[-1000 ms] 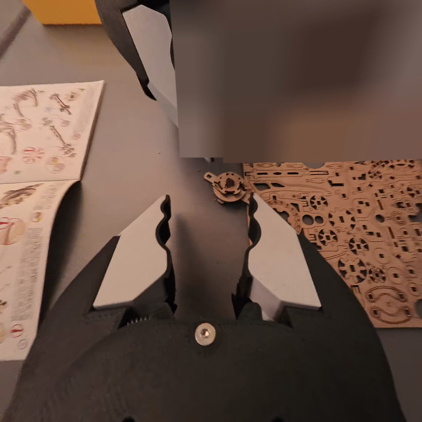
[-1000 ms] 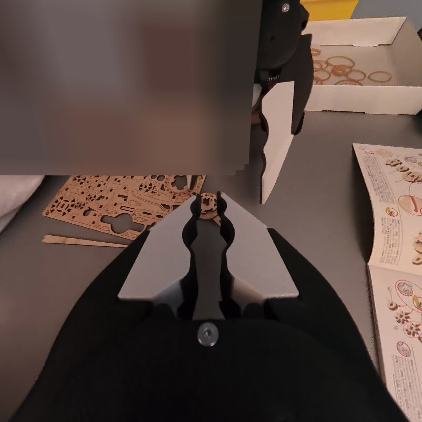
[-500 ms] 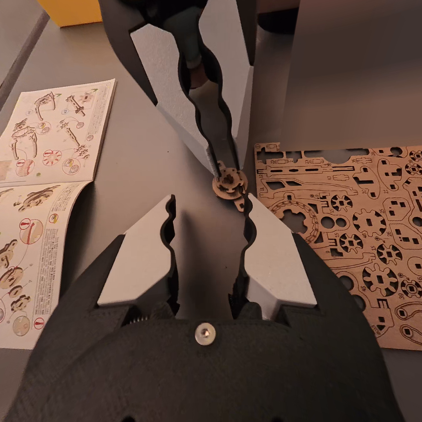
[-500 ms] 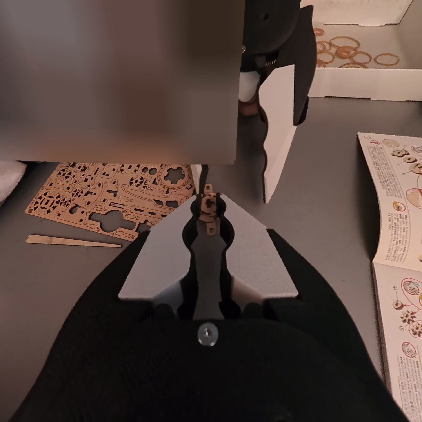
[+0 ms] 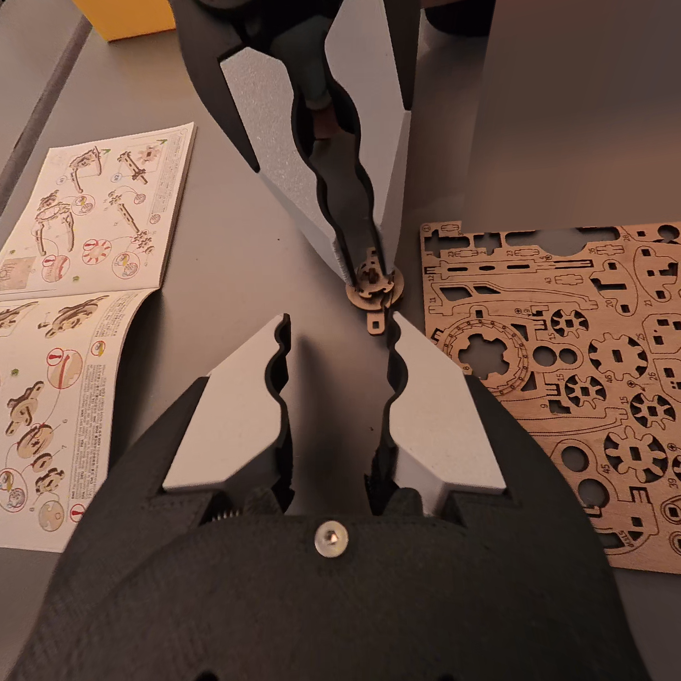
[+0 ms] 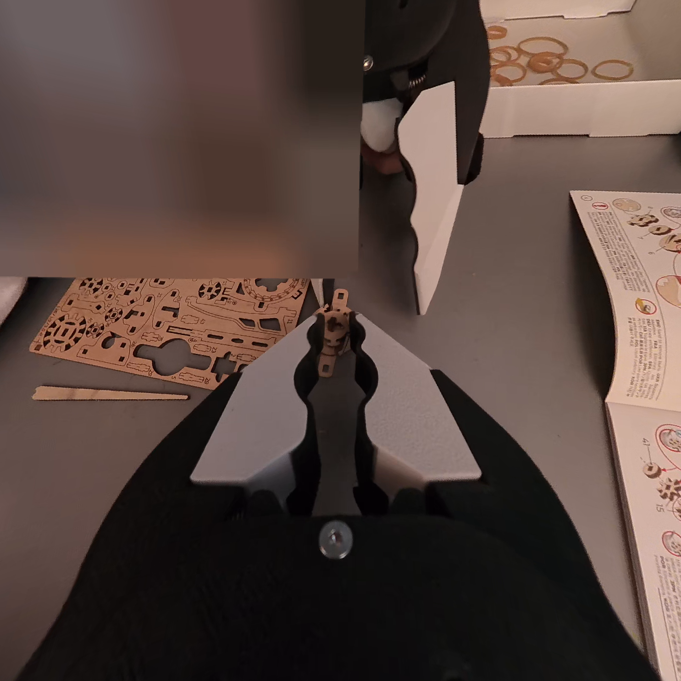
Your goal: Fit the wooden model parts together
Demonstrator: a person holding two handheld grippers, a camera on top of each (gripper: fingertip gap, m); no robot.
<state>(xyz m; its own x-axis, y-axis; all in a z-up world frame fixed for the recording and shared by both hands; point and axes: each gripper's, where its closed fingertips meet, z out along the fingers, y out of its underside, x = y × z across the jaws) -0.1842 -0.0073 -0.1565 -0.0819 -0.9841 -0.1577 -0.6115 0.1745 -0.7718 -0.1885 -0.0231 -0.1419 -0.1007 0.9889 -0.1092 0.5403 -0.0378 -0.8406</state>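
The grey table (image 5: 228,236) fills both views, with bare room in the middle of the left wrist view between booklet and sheet. The open booklet (image 5: 84,294) lies along the left edge there. The wooden sheet (image 5: 575,368) of cut-outs takes the right side, its left edge just beside the left gripper (image 5: 339,331), whose jaws stand wide apart and empty at lower centre. A white box (image 6: 589,107) of rubber bands (image 6: 545,62) sits at upper right of the right wrist view. A wood sliver (image 6: 110,393) lies at its left, apart from the sheet. The right gripper (image 6: 335,320) is clamped on the round wooden part (image 5: 374,291), which sits at centre in the left wrist view, just beyond the left gripper's tips.
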